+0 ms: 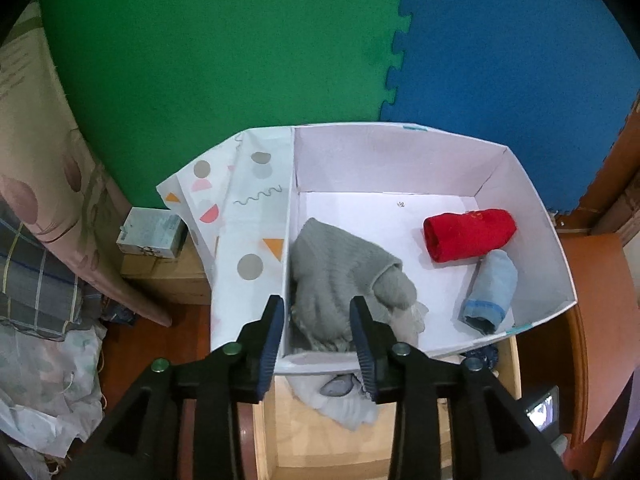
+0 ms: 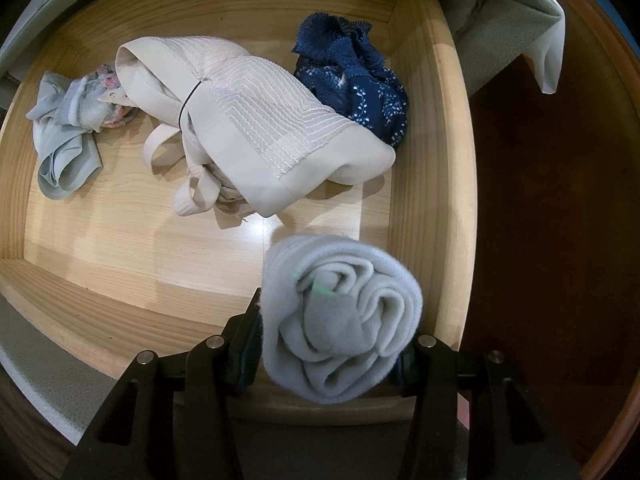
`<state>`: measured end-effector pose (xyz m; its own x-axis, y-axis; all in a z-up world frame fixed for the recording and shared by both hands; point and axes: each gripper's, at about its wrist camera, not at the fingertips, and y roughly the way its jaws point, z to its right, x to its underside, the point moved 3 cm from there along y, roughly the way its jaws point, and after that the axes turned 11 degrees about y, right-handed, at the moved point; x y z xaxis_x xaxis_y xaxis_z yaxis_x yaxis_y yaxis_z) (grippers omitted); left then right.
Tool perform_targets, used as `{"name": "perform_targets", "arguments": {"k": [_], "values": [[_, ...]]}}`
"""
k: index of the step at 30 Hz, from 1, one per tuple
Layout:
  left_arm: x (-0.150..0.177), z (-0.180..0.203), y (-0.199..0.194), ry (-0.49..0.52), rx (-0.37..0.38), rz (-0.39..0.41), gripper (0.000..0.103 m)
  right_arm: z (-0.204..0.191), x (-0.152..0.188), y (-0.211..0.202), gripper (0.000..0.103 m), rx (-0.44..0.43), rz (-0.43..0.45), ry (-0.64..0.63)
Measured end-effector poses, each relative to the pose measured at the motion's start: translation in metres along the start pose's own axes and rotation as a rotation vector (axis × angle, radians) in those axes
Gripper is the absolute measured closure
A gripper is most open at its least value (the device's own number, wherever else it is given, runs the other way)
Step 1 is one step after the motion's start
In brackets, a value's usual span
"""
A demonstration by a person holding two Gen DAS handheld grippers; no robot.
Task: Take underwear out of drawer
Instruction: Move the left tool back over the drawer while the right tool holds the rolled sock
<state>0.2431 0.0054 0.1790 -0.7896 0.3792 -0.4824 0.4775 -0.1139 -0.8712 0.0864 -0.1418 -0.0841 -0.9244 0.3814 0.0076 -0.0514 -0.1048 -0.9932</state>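
Left gripper [image 1: 318,320]: jaws partly spread, pinching nothing, poised above the near left corner of a white cardboard box [image 1: 532,216]. Directly beyond the fingertips, a crumpled grey knitted garment [image 1: 340,280] lying loose inside the box, not clamped. Farther right in the box, a rolled red cloth [image 1: 468,234] and, just beside it on the near side, a rolled pale blue cloth with a darker hem [image 1: 490,292]. Left box flap [image 1: 248,216] folded outward, printed with grey circles, orange triangles and pink half-circles. Beyond the box, green foam mat [image 1: 220,52] joined to blue foam mat [image 1: 520,48]. Small mark on the box floor, too small to read.

Right gripper [image 2: 328,320]: pointing down into a pale wooden drawer [image 2: 424,184], jaws pinching a rolled pale grey fleece bundle [image 2: 340,320] at the near right of the drawer. Remaining in the drawer: a cream ribbed garment with straps [image 2: 256,120] at centre, a navy lace and floral piece [image 2: 356,80] at far right touching it, and a pale blue crumpled piece [image 2: 64,136] at far left. No legible labels.
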Motion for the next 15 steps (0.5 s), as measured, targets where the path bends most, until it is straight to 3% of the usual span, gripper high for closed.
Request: {"name": "perform_targets", "arguments": {"k": [7,15], "values": [[0.032,-0.02,-0.017,-0.006,-0.021,-0.007,0.065,-0.001,0.0,-0.001,0.055,0.0,0.001,-0.001],[0.098,-0.046,-0.014,-0.045,-0.071,-0.042,0.064,-0.002,0.0,-0.001,0.056,0.0,0.004,-0.001]]}}
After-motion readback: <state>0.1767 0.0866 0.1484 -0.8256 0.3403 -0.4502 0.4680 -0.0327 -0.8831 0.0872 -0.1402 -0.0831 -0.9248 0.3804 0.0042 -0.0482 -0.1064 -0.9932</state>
